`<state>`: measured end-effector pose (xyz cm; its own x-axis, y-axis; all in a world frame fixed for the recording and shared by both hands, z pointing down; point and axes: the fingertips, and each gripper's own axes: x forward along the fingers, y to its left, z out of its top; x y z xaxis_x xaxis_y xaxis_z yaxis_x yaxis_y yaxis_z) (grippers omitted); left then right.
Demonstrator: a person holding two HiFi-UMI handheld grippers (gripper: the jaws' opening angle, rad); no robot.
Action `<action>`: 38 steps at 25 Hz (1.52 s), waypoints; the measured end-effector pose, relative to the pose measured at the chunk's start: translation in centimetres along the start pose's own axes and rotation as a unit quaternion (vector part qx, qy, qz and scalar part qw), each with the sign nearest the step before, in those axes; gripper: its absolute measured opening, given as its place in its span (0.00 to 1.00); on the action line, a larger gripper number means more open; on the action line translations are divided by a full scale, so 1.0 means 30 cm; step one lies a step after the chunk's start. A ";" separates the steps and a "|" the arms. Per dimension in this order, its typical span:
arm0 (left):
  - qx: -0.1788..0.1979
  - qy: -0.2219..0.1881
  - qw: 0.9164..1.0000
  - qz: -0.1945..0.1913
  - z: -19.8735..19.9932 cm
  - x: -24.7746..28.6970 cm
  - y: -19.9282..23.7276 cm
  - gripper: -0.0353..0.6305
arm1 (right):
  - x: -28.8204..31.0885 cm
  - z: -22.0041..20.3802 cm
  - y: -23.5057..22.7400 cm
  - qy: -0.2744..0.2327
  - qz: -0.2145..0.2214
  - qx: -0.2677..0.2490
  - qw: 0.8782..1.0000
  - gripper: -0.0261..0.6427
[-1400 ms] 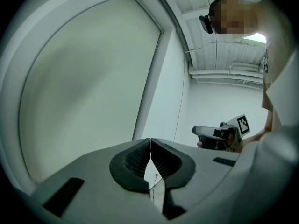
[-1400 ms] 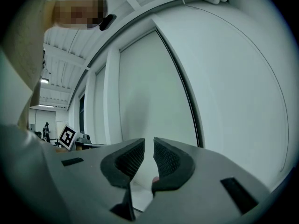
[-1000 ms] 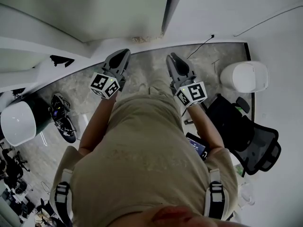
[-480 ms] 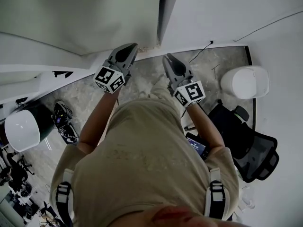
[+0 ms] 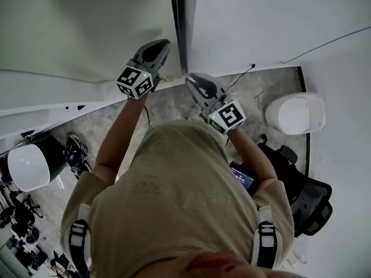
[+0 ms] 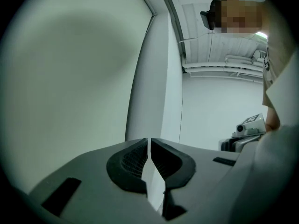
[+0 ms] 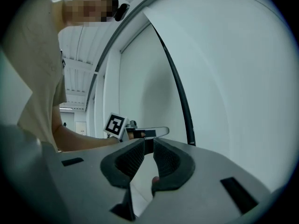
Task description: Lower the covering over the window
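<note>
A pale green window blind (image 5: 87, 22) fills the upper left of the head view, bounded on its right by a dark vertical frame strip (image 5: 178, 22). My left gripper (image 5: 163, 43) is raised to the blind's lower right corner, beside the strip; whether it touches I cannot tell. In the left gripper view the left gripper (image 6: 149, 142) is shut with nothing between the jaws, and the blind (image 6: 70, 69) lies just ahead. My right gripper (image 5: 192, 79) hangs lower, right of the strip. The right gripper (image 7: 148, 142) has its jaws a narrow slit apart, gripping nothing I can see.
A white wall (image 5: 261, 16) lies right of the strip. On the floor stand a white round bin (image 5: 295, 113), a black office chair (image 5: 304, 198) and a white round object (image 5: 26, 167). A thin cable (image 5: 240, 74) runs along the skirting. A white ledge (image 5: 46, 106) runs below the blind.
Both grippers have risen towards the window. The left one went up to the blind's lower corner; the right one shifted left towards the dark strip. The jaws look unchanged.
</note>
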<state>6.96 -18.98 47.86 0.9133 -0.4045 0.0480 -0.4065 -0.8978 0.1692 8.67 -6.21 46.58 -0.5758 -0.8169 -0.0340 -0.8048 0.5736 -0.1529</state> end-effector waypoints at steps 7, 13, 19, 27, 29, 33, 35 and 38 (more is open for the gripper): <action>0.014 0.013 1.000 0.009 0.024 0.221 0.159 0.08 | 0.031 -0.056 -0.131 0.049 0.022 0.000 0.999 0.11; 0.042 0.037 0.998 -0.011 0.034 0.306 0.262 0.25 | 0.129 -0.048 -0.138 0.064 0.009 -0.008 0.998 0.11; 0.054 0.056 0.996 -0.046 0.043 0.372 0.348 0.27 | 0.266 -0.022 -0.116 0.031 -0.023 0.001 0.999 0.11; 0.067 0.042 0.990 -0.121 0.071 0.427 0.357 0.24 | 0.332 -0.055 -0.110 0.057 -0.085 0.003 0.995 0.11; 0.072 0.036 0.988 -0.129 0.072 0.408 0.358 0.09 | 0.344 -0.056 -0.110 0.060 -0.096 0.001 0.994 0.11; 0.067 0.032 0.986 -0.151 0.056 0.339 0.316 0.08 | 0.349 -0.022 -0.116 0.039 -0.114 -0.020 0.992 0.11; 0.072 0.034 0.983 -0.165 0.038 0.286 0.287 0.08 | 0.363 0.014 -0.133 0.027 -0.132 -0.032 0.990 0.11; 0.078 0.040 0.979 -0.184 -0.002 0.203 0.230 0.08 | 0.390 0.098 -0.166 -0.004 -0.155 -0.042 0.987 0.11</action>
<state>9.72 -27.63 49.37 0.9953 -0.0389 0.0889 -0.0424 -0.9984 0.0380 6.37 -18.78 44.04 -0.3000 -0.9539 -0.0066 -0.9512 0.2996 -0.0739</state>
